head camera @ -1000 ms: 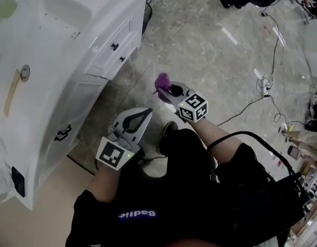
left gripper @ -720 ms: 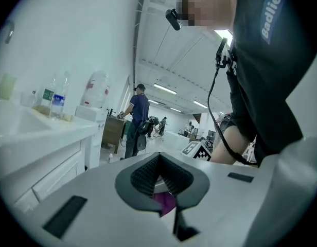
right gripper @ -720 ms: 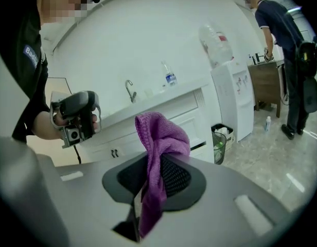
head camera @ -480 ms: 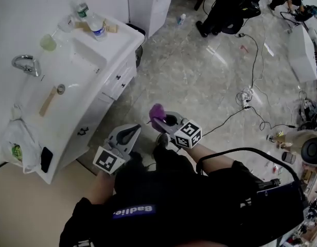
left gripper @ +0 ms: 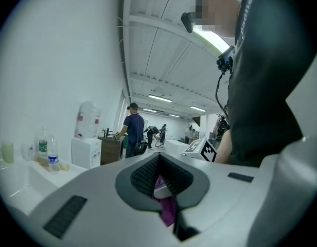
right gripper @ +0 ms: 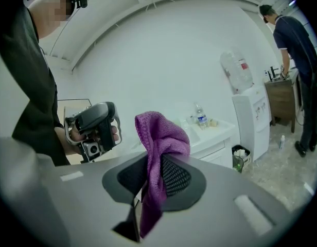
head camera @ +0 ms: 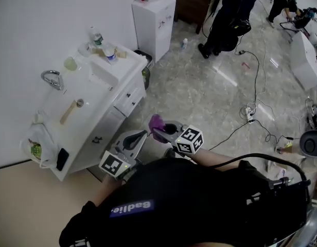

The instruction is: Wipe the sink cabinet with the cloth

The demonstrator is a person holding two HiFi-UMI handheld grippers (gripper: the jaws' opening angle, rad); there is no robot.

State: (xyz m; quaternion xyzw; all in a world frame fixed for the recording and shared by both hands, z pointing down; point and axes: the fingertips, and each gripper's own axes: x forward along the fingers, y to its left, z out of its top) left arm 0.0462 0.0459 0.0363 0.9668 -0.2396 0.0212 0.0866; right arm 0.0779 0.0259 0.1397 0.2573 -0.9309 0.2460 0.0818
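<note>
Grey marbled floor (head camera: 199,91) separates the white sink cabinet (head camera: 122,99), upper left, from the person (head camera: 189,199). Right gripper (head camera: 162,131) pinches a purple towelling cloth (head camera: 157,121); left gripper (head camera: 140,136) is closed, empty. Best to step closer first.

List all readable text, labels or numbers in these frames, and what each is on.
"Badlie", roughly, seen upside down: pale print on the person's black shirt.
Label on the clear plastic water bottle: too small to read.
Red label on the water-dispenser jug: blurred, unreadable.
White cube with black square markers: patterns only, no letters.
</note>
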